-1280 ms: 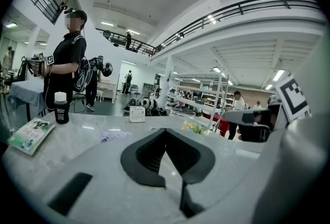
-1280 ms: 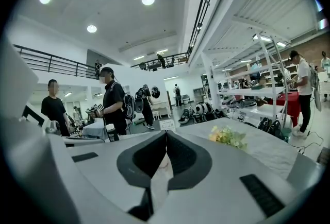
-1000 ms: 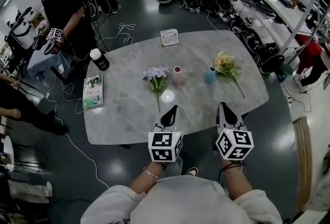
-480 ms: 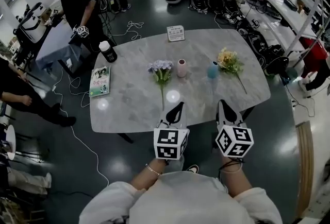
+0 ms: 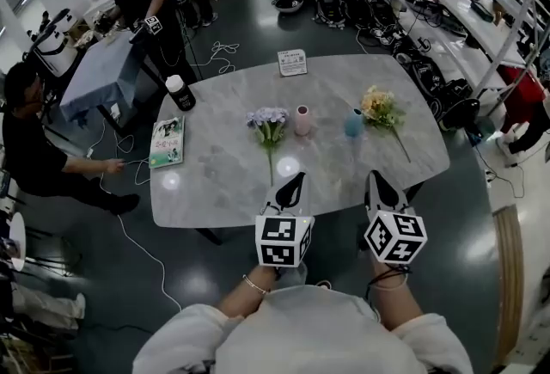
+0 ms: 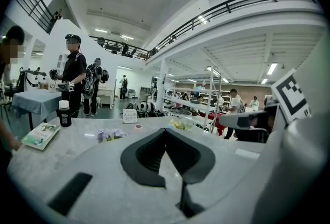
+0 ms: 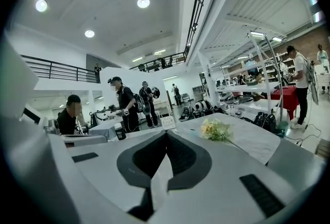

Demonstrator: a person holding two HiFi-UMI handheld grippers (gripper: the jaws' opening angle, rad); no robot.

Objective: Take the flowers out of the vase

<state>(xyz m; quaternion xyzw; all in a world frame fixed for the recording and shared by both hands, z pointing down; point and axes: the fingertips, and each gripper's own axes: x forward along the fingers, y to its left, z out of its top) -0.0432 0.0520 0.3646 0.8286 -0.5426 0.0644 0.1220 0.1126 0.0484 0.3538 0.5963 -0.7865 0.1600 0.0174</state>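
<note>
Purple flowers (image 5: 269, 123) lie flat on the grey marble table (image 5: 223, 183), just left of a small pink vase (image 5: 302, 119). A blue vase (image 5: 353, 124) stands to its right, with yellow flowers (image 5: 381, 110) lying beside it. Both vases look empty. My left gripper (image 5: 297, 178) hovers shut and empty over the table's near edge, well short of the purple flowers (image 6: 111, 134). My right gripper (image 5: 373, 175) is level with it, also shut on nothing, and the yellow flowers (image 7: 215, 129) lie ahead of it to the right.
A black bottle with a white cap (image 5: 180, 92) and a book (image 5: 167, 141) sit at the table's left end, and a sign card (image 5: 293, 63) at the far edge. People stand and sit beyond the left side; bags and cables lie on the floor behind.
Both grippers shifted slightly along the near edge and stayed shut. Flowers and vases have not moved. The people at the left have changed places.
</note>
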